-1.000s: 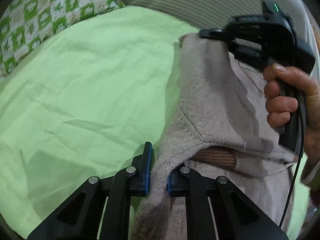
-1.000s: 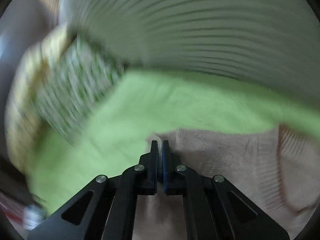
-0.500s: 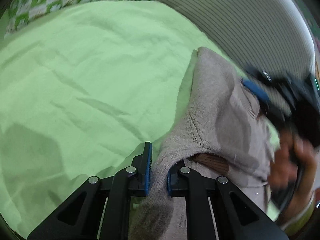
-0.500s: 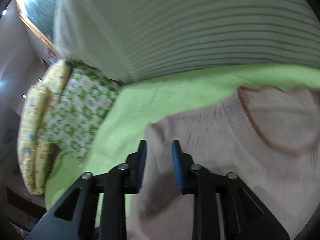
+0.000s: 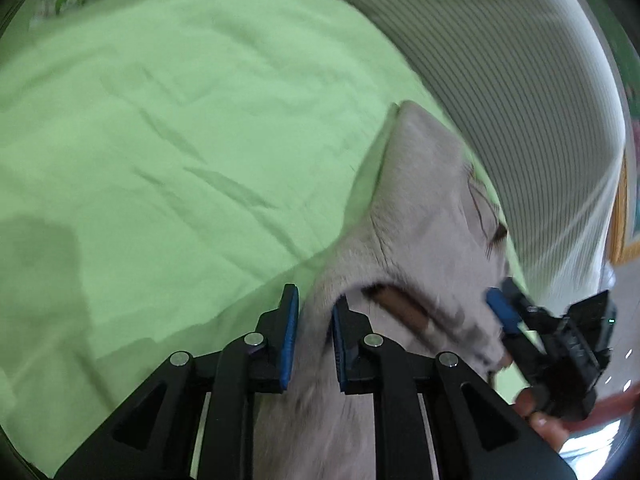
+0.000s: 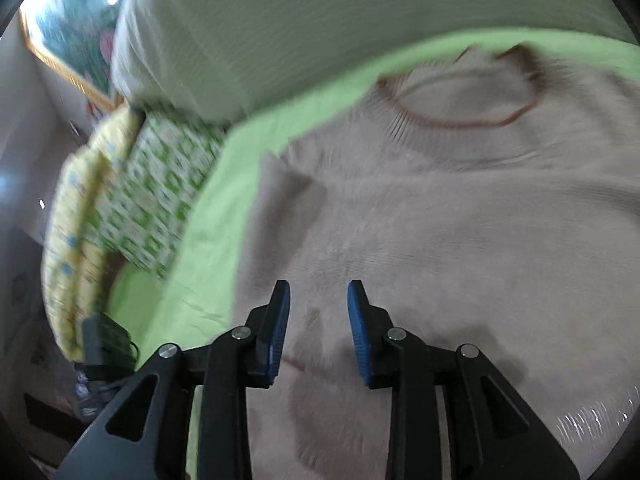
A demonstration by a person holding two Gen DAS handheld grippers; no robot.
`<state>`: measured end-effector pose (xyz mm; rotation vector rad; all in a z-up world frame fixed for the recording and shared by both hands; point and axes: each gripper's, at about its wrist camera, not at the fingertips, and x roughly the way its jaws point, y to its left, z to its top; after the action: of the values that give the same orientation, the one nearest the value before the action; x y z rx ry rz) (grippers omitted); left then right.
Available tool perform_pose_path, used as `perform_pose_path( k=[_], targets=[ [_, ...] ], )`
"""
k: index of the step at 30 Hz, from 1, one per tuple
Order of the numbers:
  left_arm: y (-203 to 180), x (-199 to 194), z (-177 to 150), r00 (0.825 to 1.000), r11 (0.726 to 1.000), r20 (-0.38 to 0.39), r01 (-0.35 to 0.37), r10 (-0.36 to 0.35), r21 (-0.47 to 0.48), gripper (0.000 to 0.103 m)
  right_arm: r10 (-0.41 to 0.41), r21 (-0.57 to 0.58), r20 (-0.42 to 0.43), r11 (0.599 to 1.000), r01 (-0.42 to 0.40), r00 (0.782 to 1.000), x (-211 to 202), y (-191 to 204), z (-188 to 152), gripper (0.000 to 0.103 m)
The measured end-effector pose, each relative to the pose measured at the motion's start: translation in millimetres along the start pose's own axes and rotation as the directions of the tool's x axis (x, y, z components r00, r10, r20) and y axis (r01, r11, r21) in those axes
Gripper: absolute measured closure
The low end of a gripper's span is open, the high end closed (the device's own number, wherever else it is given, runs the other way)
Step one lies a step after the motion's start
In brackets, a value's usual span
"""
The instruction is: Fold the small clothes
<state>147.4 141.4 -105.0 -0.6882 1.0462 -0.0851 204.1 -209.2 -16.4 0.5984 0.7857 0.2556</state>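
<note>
A beige knitted sweater (image 6: 440, 220) with a brown-trimmed neck lies on a light green sheet (image 5: 180, 140). Its left side is folded over the body. My left gripper (image 5: 314, 332) is shut on a bunch of the sweater (image 5: 416, 200) near a brown-edged opening. My right gripper (image 6: 318, 320) is open and empty, hovering over the sweater's body below the neck. It also shows at the lower right of the left wrist view (image 5: 520, 320), with the hand that holds it.
A white striped bolster (image 5: 500, 80) lies along the far edge of the sheet. A green-and-white checked pillow (image 6: 160, 192) and a yellow pillow (image 6: 68, 240) lie at the left. The bed's edge drops off beyond them.
My right gripper has let go of the sweater, opened, and pulled back toward me and lower over the garment. My left gripper keeps its hold.
</note>
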Motion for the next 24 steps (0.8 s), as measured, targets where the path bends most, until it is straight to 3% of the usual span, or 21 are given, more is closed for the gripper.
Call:
perform_pose_path(
  k=[2, 9, 19, 24],
  targets=[
    [-4.6, -11.9, -5.2, 1.0, 0.999, -0.001, -0.022, 0.022, 0.045, 0.086, -0.037, 0.016, 0.04, 0.999, 0.037, 0.998, -31.6, -8.2, -13.2, 0.057],
    [16.6, -45.7, -46.8, 0.997, 0.991, -0.065, -0.042, 0.051, 0.124, 0.078, -0.168, 0.104, 0.083, 0.982, 0.159, 0.982, -121.2, -48.0, -86.4, 0.057],
    [30.8, -68.6, -121.9, 0.979, 0.98, -0.202, 0.011, 0.03, 0.2, 0.058, -0.309, 0.222, 0.095, 0.933, 0.282, 0.946, -198.7, -77.6, -175.8, 0.057],
    [37.0, -77.9, -161.2, 0.965, 0.965, -0.256, 0.011, 0.058, 0.26, 0.057, -0.365, 0.263, 0.099, 0.907, 0.329, 0.926, -232.8, -87.2, -213.1, 0.057]
  ],
)
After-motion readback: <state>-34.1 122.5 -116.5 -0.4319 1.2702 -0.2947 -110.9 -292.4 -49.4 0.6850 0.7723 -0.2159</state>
